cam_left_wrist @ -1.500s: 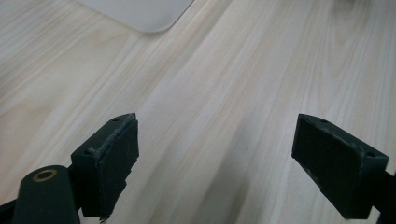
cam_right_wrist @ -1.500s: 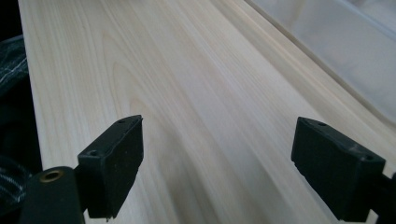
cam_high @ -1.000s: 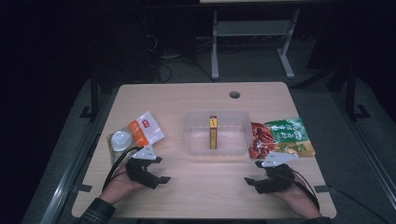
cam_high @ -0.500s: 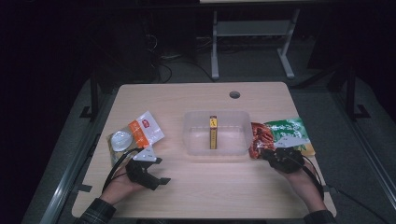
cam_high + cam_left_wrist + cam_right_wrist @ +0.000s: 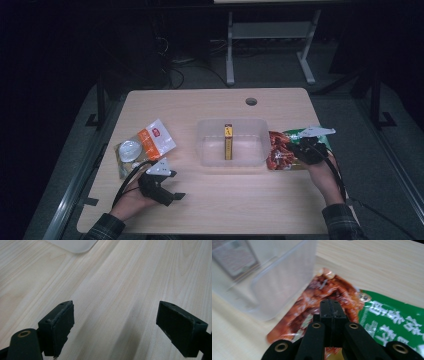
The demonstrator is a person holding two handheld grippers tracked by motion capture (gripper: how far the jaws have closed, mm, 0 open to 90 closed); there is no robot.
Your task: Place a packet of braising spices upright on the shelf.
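Red and green, the snack bag lay just beside the clear tub. My right gripper had moved onto it, jaws pressed together, maybe pinching it; I couldn't tell. My left gripper stayed wide, holding nothing.

- We see a pale wooden surface with rounded corners and a round hole near its far edge.
- A clear plastic tub sits at the middle of it.
- At our left lies an orange-and-white packet, with a clear pouch holding a round white item just beside it.
- At our right a red-and-green snack bag lies flat, touching the tub's right side.
- In the left gripper view we see bare wood grain and a corner of the tub.
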